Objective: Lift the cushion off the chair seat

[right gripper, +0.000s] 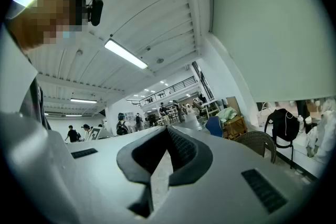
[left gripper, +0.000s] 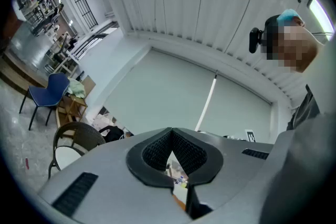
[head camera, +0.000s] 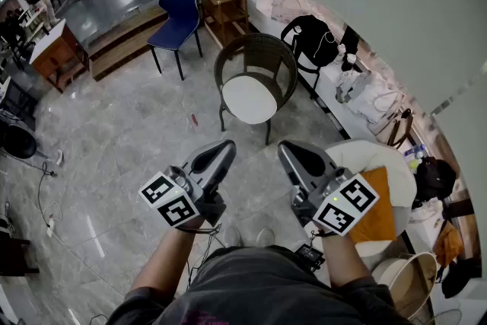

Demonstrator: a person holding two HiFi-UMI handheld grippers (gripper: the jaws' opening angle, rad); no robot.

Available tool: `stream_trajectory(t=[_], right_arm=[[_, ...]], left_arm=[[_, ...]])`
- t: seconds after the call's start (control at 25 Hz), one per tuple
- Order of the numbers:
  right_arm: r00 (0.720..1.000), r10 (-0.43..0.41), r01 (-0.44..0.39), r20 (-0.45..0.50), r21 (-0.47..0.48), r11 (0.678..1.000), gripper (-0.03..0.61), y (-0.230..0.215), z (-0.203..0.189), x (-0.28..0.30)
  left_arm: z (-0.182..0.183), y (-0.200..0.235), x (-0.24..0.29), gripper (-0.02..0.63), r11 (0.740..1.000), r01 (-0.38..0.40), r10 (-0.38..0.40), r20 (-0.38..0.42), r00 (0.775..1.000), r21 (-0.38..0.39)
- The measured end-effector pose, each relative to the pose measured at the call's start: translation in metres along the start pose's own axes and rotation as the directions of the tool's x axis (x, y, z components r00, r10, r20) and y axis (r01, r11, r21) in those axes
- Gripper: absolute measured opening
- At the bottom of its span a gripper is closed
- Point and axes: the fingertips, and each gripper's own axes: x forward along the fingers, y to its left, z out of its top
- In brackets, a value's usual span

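Note:
A round white cushion (head camera: 249, 97) lies on the seat of a brown wicker chair (head camera: 255, 49) a few steps ahead on the grey floor. My left gripper (head camera: 222, 151) and right gripper (head camera: 288, 151) are held side by side near my body, well short of the chair, both pointing toward it. Both are shut with nothing between their jaws. The left gripper view shows its closed jaws (left gripper: 171, 131) with the chair (left gripper: 73, 136) and cushion (left gripper: 65, 156) far off at lower left. Past the closed jaws (right gripper: 169, 129) in the right gripper view, the chair's back (right gripper: 257, 140) stands at right.
A blue chair (head camera: 176, 11) and a wooden shelf (head camera: 224, 7) with a green cloth stand behind the wicker chair. Bags (head camera: 365, 91) line the wall at right. A white round table (head camera: 358, 156) with an orange item is close to my right. Cables (head camera: 46, 186) trail on the left floor.

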Motion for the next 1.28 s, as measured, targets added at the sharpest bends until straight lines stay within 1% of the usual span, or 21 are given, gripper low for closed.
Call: stream_trajectory(t=[0.2,0.4,0.88,1.28], right_arm=[[1.000,0.001,-0.001,0.004,0.002,1.000,0.012,0.001,0.001,0.001],[1.000,-0.010,0.010,-0.008,0.034,0.999,0.012,-0.003,-0.004,-0.001],[1.000,0.005,-0.003,-0.029,0.060,0.998,0.012,-0.016,-0.014,-0.033],[1.000,0.022,-0.020,-0.022,0.064,0.998,0.012,-0.025,-0.010,-0.051]], left_arm=[[0.001,0.000,-0.001,0.009,1.000,-0.003,0.003,0.000,1.000,0.000],[-0.001,-0.003,0.000,0.009,1.000,-0.006,0.006,-0.005,1.000,0.001],[-0.029,-0.019,0.010,0.009,0.999,-0.044,0.044,0.001,0.999,-0.005],[-0.037,-0.030,0.018,0.009,0.997,-0.074,0.074,0.010,0.997,0.019]])
